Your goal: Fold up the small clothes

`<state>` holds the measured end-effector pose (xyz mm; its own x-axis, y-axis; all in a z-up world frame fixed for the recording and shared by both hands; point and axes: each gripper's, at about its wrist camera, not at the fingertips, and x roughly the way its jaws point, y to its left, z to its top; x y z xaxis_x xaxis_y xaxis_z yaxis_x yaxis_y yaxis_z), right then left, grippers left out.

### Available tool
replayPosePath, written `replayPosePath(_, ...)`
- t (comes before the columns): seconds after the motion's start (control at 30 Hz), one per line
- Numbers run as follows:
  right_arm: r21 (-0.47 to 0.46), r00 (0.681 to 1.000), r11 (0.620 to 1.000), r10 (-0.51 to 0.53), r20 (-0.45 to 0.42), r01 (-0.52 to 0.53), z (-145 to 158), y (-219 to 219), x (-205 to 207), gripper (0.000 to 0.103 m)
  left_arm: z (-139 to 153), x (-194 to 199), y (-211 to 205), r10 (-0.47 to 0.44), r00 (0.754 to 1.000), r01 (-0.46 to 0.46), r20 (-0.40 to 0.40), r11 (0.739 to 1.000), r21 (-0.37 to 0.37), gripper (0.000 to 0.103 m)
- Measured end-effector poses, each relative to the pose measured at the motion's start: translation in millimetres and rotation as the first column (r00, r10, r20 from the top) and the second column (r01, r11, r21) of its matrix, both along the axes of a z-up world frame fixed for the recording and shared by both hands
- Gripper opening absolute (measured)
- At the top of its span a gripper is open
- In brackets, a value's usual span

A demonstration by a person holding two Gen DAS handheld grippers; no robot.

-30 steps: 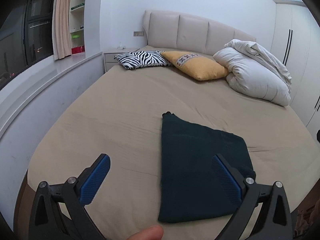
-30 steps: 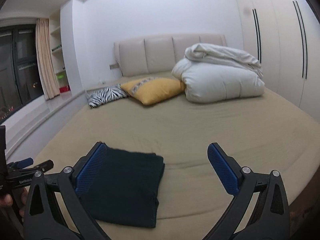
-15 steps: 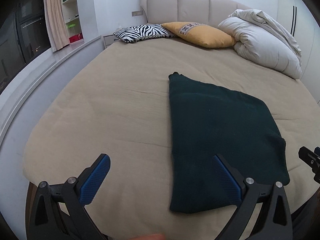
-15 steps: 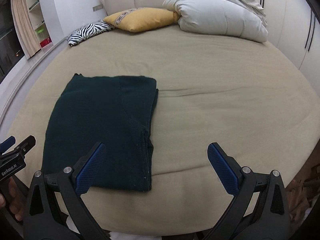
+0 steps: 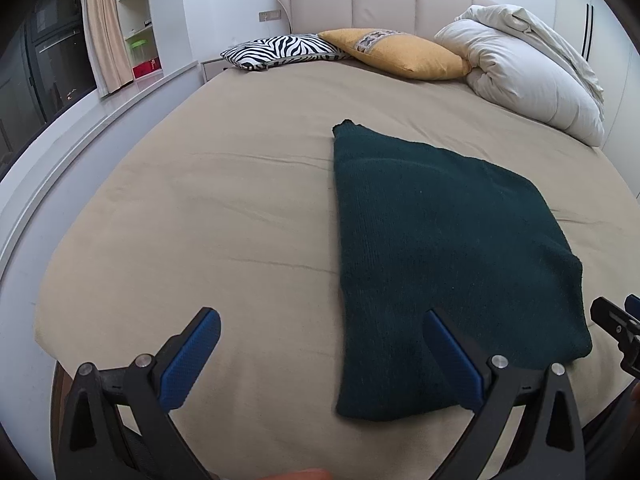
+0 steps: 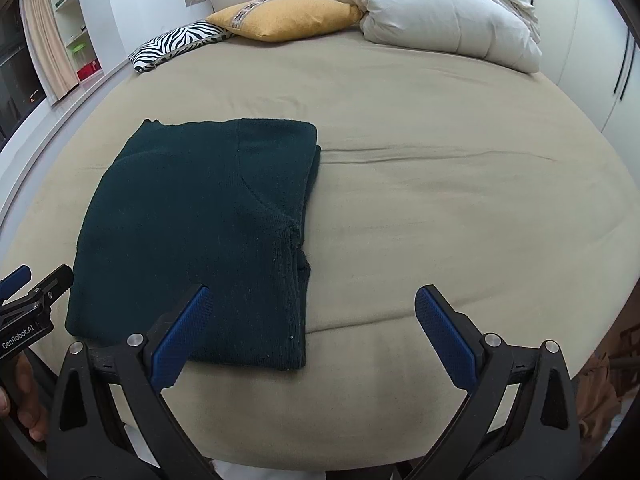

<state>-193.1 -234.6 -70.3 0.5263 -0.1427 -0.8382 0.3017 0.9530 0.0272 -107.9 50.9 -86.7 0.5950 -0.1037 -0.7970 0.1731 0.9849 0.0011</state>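
A dark green knit garment (image 5: 436,248) lies folded flat into a rectangle on the beige bed sheet (image 5: 224,208); it also shows in the right wrist view (image 6: 200,224), with stacked layers along its right edge. My left gripper (image 5: 320,344) is open and empty, held above the bed's near edge, its right finger over the garment's near left corner. My right gripper (image 6: 310,322) is open and empty, held above the garment's near right corner. Each gripper's tip shows at the edge of the other's view.
A zebra pillow (image 5: 280,52), a yellow pillow (image 5: 400,58) and a bundled white duvet (image 5: 532,76) lie at the headboard. A grey ledge (image 5: 60,148) runs along the left side. White wardrobes (image 6: 600,60) stand on the right.
Both grippers have risen and tipped downward over the bed, so the garment now fills more of each view. The garment has not moved. Both stay open.
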Motion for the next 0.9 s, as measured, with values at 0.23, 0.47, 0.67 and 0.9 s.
replayPosePath(0.23,0.002,1.0,1.0,0.01,-0.01,-0.01,-1.3,3.0,0.4,0.103,-1.2,1.8,1.2,-0.001,1.0,0.001,0.0,1.0,-0.004,0.103)
replayPosePath(0.47,0.002,1.0,1.0,0.01,-0.012,-0.01,-0.8,5.6,0.7,0.103,-1.3,2.0,-0.1,0.0,1.0,0.0,-0.002,1.0,-0.002,0.103)
replayPosePath(0.67,0.006,1.0,1.0,0.015,-0.014,-0.015,-0.6,5.9,1.2,0.103,-0.7,3.0,-0.7,-0.003,1.0,0.003,0.002,1.0,0.0,0.103)
replayPosePath(0.9,0.015,1.0,1.0,0.02,-0.019,-0.02,-2.5,5.2,1.4,0.103,-0.3,1.4,-1.9,-0.002,1.0,0.002,0.002,1.0,0.0,0.103)
